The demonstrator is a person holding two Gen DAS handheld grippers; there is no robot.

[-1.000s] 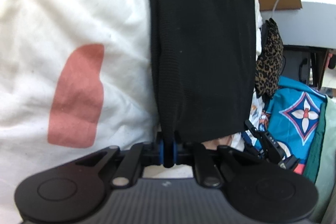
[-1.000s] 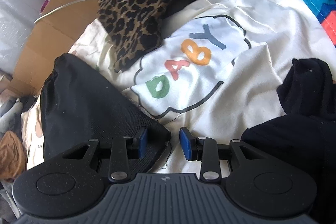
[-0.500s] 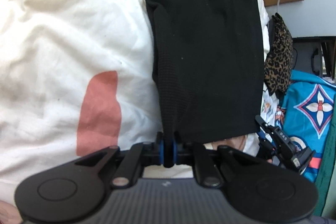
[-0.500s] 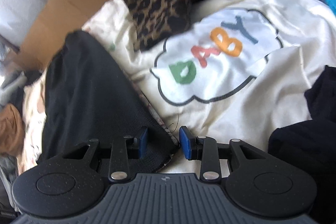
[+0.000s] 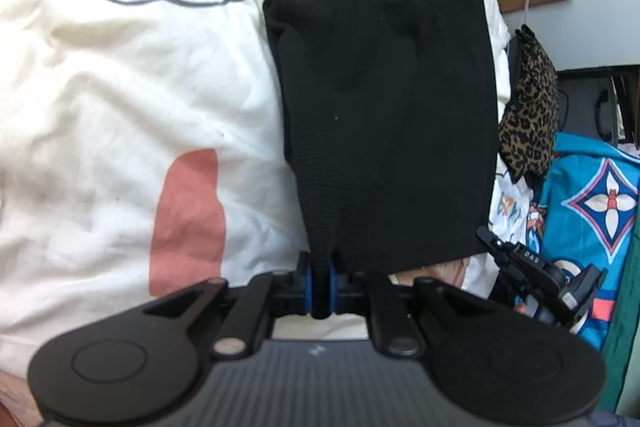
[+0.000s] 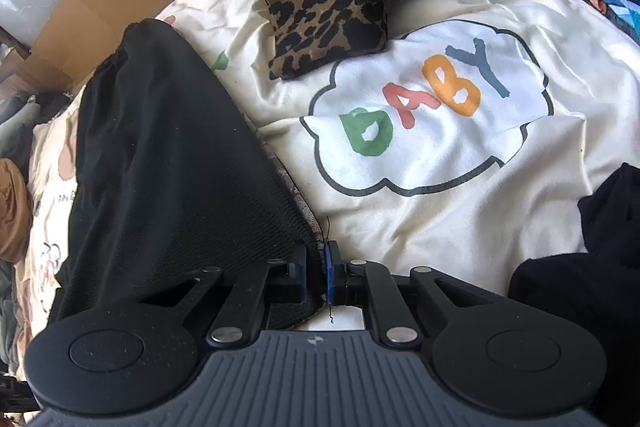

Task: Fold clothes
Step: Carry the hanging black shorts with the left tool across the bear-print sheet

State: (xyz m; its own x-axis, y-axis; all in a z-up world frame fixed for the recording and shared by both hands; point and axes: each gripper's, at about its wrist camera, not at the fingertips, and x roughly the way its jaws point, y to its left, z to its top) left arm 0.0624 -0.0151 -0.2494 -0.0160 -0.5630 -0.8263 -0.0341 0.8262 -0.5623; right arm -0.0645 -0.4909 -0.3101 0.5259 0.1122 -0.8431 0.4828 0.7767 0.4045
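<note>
Two corners of black garment gripped: left gripper clenched on one, right gripper jaws closing on other. Lay on cream blanket. Advised: lift evenly, keep edge taut before folding.

Both point steeply down: left gripper clamped tight on a pinch of black cloth, right gripper closing its jaws onto that cloth's corner, pads pressing it.
</note>
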